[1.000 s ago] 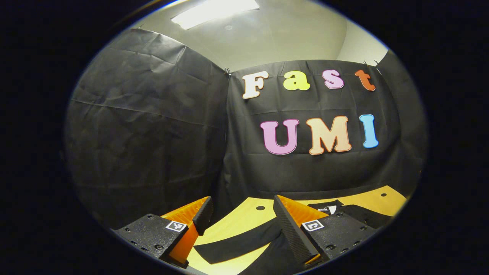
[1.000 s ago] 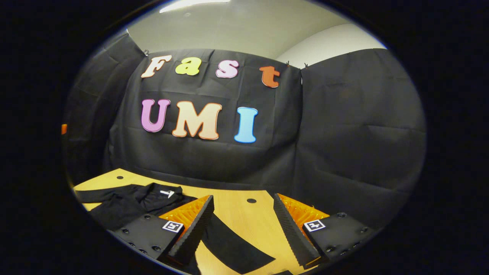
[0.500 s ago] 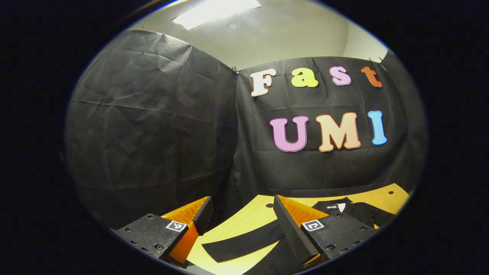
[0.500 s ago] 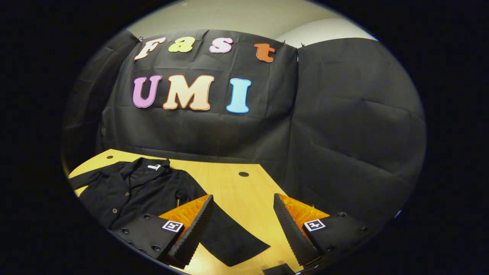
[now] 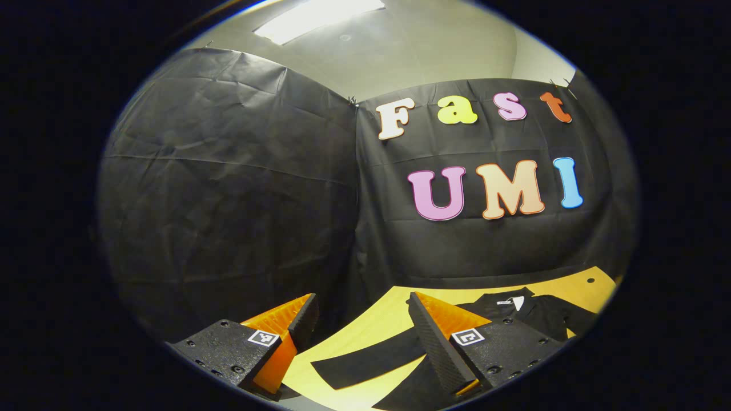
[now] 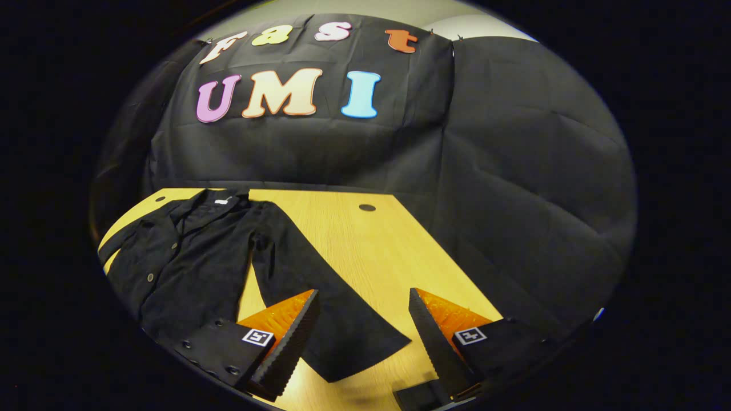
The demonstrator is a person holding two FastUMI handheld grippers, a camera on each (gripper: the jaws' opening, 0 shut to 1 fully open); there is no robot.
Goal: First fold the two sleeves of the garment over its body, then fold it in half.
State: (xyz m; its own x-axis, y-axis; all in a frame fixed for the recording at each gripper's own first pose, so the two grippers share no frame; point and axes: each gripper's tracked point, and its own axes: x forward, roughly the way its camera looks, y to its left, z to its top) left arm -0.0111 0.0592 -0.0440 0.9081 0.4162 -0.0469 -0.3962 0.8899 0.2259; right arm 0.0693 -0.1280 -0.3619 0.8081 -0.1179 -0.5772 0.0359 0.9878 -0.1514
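Lying flat on the table [image 6: 365, 240], the garment [image 6: 188, 257] is spread open, collar toward the far wall, with both sleeves out to the sides; by this layout no fold is made, so both sleeve folds and the halving remain. Its right sleeve [image 6: 320, 302] runs to a cuff between the spread, empty fingers of the right gripper [image 6: 360, 337], which hovers above it. Its left sleeve [image 5: 365, 362] stretches across the wood beneath the left gripper [image 5: 362, 337], fingers likewise apart and holding nothing.
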